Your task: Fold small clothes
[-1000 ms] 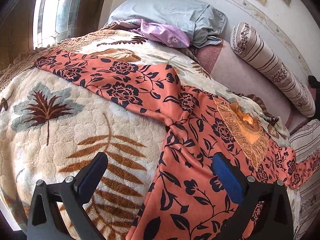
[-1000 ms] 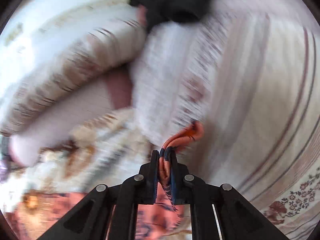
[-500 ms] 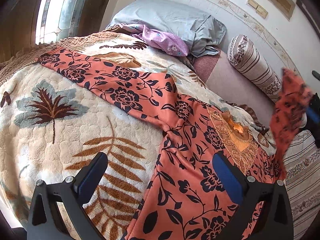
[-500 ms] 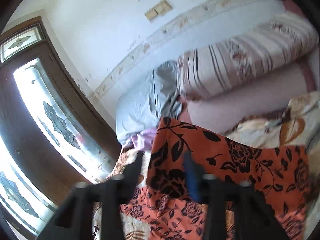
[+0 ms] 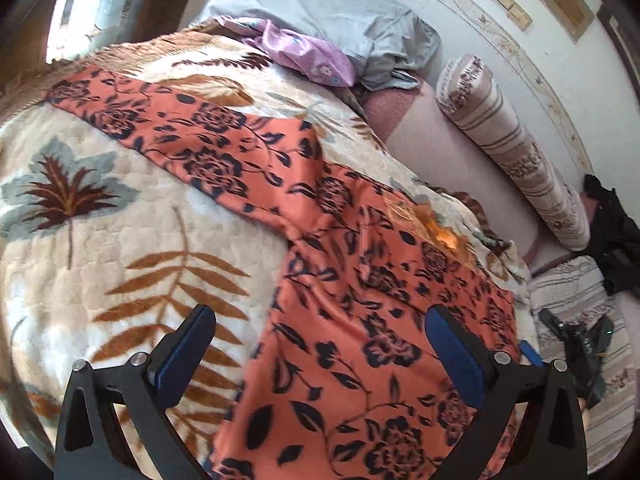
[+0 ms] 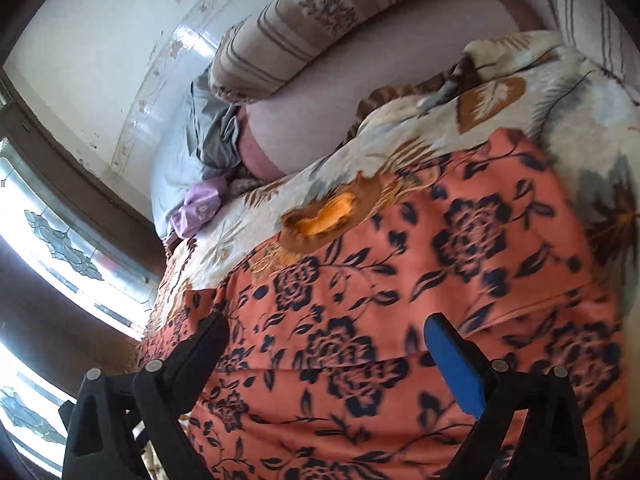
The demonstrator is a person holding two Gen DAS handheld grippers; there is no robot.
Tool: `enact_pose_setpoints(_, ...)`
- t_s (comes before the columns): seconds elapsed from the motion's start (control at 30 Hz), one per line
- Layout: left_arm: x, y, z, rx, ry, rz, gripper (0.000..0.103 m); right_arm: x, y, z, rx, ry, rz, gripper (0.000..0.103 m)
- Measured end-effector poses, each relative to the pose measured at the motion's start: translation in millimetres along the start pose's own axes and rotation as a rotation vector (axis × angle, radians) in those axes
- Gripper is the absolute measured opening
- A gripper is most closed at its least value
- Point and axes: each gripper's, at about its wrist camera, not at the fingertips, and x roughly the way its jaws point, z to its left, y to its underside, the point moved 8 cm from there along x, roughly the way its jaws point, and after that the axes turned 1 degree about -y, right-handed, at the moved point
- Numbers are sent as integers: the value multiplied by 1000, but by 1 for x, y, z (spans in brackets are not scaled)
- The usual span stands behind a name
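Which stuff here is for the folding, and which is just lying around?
For the folding: orange flowered top, left gripper, right gripper.

Just lying around: leaf-print blanket, grey pillow, purple cloth, striped bolster.

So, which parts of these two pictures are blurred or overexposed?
Left wrist view: the orange floral garment is slightly motion-blurred, the window is glaring. Right wrist view: the garment is smeared, worst toward the right edge; the window is blown out white.

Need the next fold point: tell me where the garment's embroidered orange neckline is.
In the left wrist view the embroidered neckline sits right of centre on the orange floral garment, at its far edge toward the striped bolster.
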Motion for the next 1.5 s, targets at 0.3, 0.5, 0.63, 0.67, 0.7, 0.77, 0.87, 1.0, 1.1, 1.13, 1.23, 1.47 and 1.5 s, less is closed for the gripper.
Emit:
enact_pose_setpoints(0.3,96,-37,-76,52,65,173,103,-56,17,-63,23,-30,-60,99)
enact_pose_setpoints(0.5,152,-25,-50,-59,-26,295,98,-64,6,-64,48,-93,-115,99)
enact_pose_setpoints(0.63,157,-23,-52,39,-118,338,5,-63,6,-75,130,-128,-118,99)
enact_pose_setpoints(0.67,155,-26,-51,35,-121,325,5,-62,6,-79,153,-134,-116,99)
enact_pose_setpoints(0.7,149,-30,-54,42,-117,298,5,-62,6,-83,173,-135,-116,99)
enact_pose_setpoints(0.77,124,-44,-74,112,-77,192,5,-62,4,-90,199,-125,-123,99)
enact_pose_setpoints(0.87,89,-49,-92,194,-65,66,5,-67,2,-97,222,-114,-146,99)
enact_pose_setpoints(1.0,131,-23,-53,214,-223,179,6,-68,0,-100,233,-91,-162,99)
enact_pose_setpoints(1.1,139,-14,-41,233,-221,172,9,-80,-7,-104,258,-87,-193,99)
enact_pose_setpoints(1.13,138,-14,-42,251,-225,172,9,-84,-11,-104,281,-111,-194,99)
enact_pose_setpoints(1.23,138,-12,-39,258,-213,173,9,-83,-32,-99,333,-200,-174,102)
enact_pose_setpoints(1.47,143,-13,-38,240,-181,180,9,5,-37,-144,537,-144,81,93)
enact_pose_setpoints(1.5,143,-12,-37,243,-175,179,9,1,-37,-153,587,-178,48,93)
